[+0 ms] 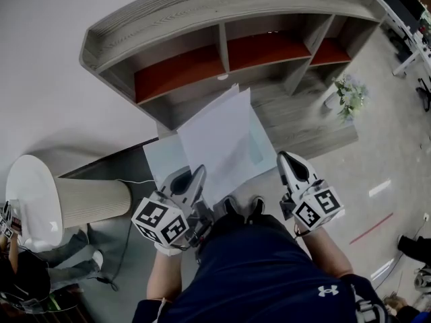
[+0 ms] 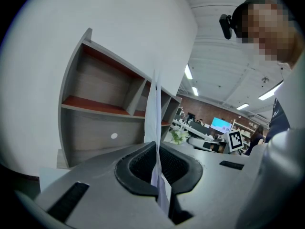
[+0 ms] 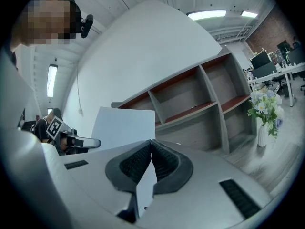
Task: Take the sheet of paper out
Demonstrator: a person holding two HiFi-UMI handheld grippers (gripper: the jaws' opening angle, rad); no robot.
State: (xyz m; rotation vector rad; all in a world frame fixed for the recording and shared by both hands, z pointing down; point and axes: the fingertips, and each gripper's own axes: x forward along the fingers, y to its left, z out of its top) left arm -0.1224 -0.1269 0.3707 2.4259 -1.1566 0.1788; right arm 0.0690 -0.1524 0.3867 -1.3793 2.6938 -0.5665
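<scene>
In front of the person's shoes, held up off the floor, the sheet of paper spans the gap between the two claws. It is white, flat and rectangular, and it lies over a pale bluish, translucent sleeve that shows past it on the left and the right. Beyond it stands a long, curved shelf unit of grey wood grain. Its open bays are divided by upright panels and their shelf boards are rust-red; in the head view the sheet's far corner overlaps the lower middle bay. To the left, near the left claw, sits a ribbed beige cylinder with a smooth white rounded top. To the right of the shelf, well apart from the sheet, is a vase of pale flowers on the grey plank floor. The left claw is clenched on the sheet's near edge, and its own view shows the paper edge-on between the ridged black pads. The right claw is clenched on a thin pale corner at the opposite side. Whether that corner belongs to the paper or the sleeve cannot be told.
</scene>
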